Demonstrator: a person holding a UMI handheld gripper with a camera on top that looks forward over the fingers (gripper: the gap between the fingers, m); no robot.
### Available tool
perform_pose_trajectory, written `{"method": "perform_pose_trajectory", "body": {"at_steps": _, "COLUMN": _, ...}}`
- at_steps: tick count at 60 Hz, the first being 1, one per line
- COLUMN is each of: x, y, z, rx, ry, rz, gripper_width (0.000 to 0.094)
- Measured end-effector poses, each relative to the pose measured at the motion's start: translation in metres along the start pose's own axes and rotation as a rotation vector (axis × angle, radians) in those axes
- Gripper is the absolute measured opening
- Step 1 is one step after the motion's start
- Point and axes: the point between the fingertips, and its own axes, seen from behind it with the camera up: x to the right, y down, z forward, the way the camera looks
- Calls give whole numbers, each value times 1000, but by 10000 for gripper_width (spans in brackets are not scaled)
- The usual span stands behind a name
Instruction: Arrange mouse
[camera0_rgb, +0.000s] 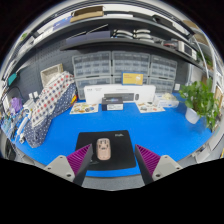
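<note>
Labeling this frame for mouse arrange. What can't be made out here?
- Mouse, gripper view: too small to tell its buttons or wheel, or which end is the front.
- Black mouse pad: near edge cut off behind the fingers.
- White box at the back of the blue table: label too small to read.
- Gripper: open, mouse between the fingers; contact with the pads cannot be judged.
- Wall shelves: contents blurred by lens distortion.

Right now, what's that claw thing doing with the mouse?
A person is holding a gripper over a blue table. Its two fingers are open and hold nothing. Just ahead of them, a light-coloured computer mouse lies on a dark mouse pad. The fingers do not touch the mouse. Beyond it stands a white box.
</note>
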Motion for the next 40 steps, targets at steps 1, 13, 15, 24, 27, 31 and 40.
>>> {"method": "perform_pose_trajectory", "body": {"at_steps": 1, "x": 3, "y": 0, "z": -6, "rx": 6, "ry": 3, "rz": 0, "gripper_width": 849}}
{"method": "perform_pose_trajectory", "body": {"at_steps": 13, "x": 28, "y": 9, "z": -59, "rx": 42, "ry": -5, "rz": -21, "gripper_width": 835}}
{"method": "perform_pose_trajectory", "body": {"at_steps": 15, "x": 32, "y": 13, "z": -66, "rx": 41, "ry": -5, "rz": -22, "gripper_width": 834}}
{"method": "perform_pose_trajectory", "body": {"at_steps": 24, "x": 48, "y": 27, "z": -91, "rx": 33, "ry": 3, "rz": -9, "gripper_width": 828}}
{"method": "perform_pose_trajectory", "body": {"at_steps": 27, "x": 51, "y": 29, "z": -97, "rx": 31, "ry": 5, "rz": 2, "gripper_width": 828}}
{"method": "perform_pose_trajectory", "body": {"at_steps": 31, "x": 53, "y": 31, "z": -104, "rx": 34, "ry": 3, "rz": 17, "gripper_width": 825}}
{"method": "perform_pose_trajectory", "body": {"at_steps": 40, "x": 59, "y": 37, "z": -110, "rx": 29, "ry": 11, "rz": 20, "gripper_width": 826}}
